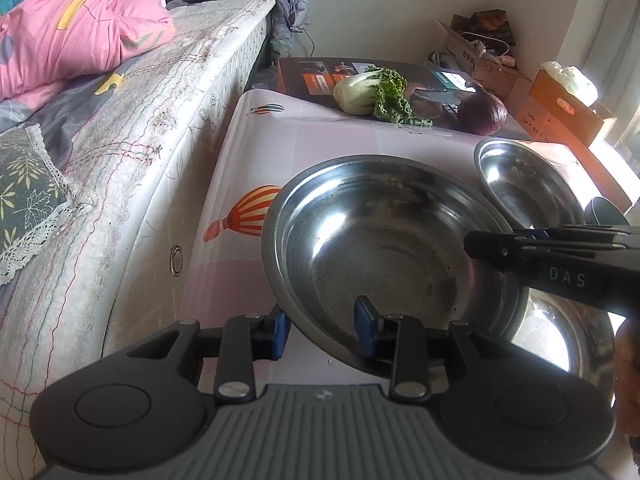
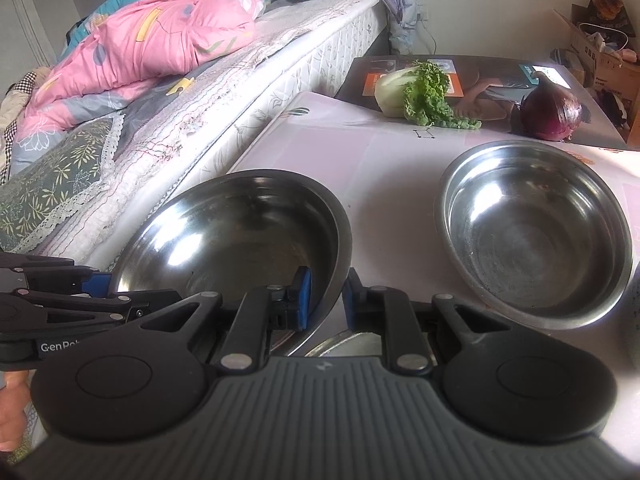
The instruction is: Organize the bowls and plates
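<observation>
1. The held bowl (image 1: 384, 248) is a round steel bowl. It opens upward and is tilted, with its near-right rim raised over a third bowl (image 1: 560, 344) below it.
2. The left gripper (image 1: 322, 330) straddles the held bowl's near rim: one blue pad (image 1: 366, 316) is inside the bowl and the other is outside. The jaws stand partly apart, and a gap shows on the outer side. Whether the pads clamp the rim cannot be told.
3. The right gripper (image 2: 326, 298) straddles the same bowl's (image 2: 240, 232) right rim: one blue pad (image 2: 305, 300) is inside against the wall and the other is outside. The jaws stand narrowly apart around the rim. A firm clamp cannot be confirmed.
4. A second bowl (image 2: 536, 232) rests upright on the table (image 2: 384, 152), to the right of the held bowl and apart from it. Its inside shows stains only.
5. The held bowl contains nothing but stains. The third bowl shows only a bright reflection.
6. A cabbage (image 2: 416, 92) and a red onion (image 2: 552, 110) lie at the table's far side.
7. A bed (image 1: 132, 128) stands along the table's left side.
</observation>
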The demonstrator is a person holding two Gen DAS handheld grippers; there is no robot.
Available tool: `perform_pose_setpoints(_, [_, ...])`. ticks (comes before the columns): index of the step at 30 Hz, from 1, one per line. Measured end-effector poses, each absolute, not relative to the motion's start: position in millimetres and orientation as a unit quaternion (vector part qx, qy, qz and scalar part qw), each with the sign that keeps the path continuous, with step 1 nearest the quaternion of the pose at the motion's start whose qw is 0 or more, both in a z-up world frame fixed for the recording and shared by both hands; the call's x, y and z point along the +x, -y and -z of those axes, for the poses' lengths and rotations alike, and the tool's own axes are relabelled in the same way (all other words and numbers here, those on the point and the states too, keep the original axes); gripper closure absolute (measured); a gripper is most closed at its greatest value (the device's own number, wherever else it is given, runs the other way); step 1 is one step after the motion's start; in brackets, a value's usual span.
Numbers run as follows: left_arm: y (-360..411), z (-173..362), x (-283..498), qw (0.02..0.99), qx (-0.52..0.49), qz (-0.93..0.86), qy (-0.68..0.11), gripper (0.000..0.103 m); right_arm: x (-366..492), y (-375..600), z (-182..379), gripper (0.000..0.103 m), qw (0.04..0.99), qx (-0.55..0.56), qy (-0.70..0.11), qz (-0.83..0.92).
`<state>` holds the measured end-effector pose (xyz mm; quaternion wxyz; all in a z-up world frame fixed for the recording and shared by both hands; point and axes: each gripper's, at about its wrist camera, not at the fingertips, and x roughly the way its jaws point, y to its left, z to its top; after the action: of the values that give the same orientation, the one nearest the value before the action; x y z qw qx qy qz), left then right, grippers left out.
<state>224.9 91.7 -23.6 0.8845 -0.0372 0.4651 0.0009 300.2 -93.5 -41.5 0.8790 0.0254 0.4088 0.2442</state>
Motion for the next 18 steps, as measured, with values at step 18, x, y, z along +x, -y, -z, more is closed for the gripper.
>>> perform_pose_setpoints(18, [-26.3,-2.9,245.9,0.894,0.008,0.049,-0.445,0.068,293.9,166.4,16.0,0.087,0.901,0.067,-0.380,-0.200])
